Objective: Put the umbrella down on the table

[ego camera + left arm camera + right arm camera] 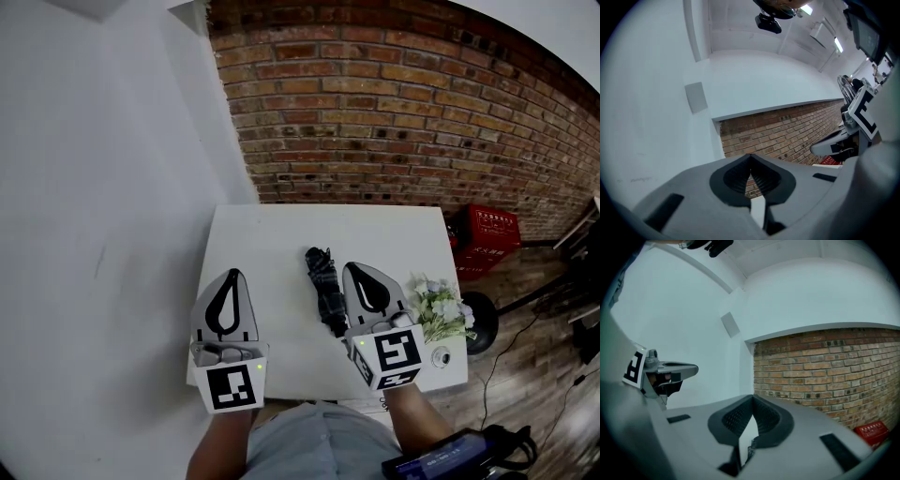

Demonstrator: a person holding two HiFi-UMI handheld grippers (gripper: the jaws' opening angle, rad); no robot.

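Note:
A folded black umbrella [325,286] lies flat on the white table [281,234], lengthwise away from me, just right of the middle. My right gripper [354,267] hovers beside its right side, shut with nothing between the jaws. My left gripper [232,274] hangs over the table's left part, a hand's width from the umbrella, its jaws also closed and empty. In the left gripper view the jaw tips meet at the left gripper [750,155]. The right gripper view shows the tips of the right gripper [753,397] touching as well.
A bunch of pale flowers [439,305] and a small round object [441,356] sit at the table's right front corner. A brick wall [394,112] stands behind the table, a white wall on the left. A red crate [489,234] is on the floor at right.

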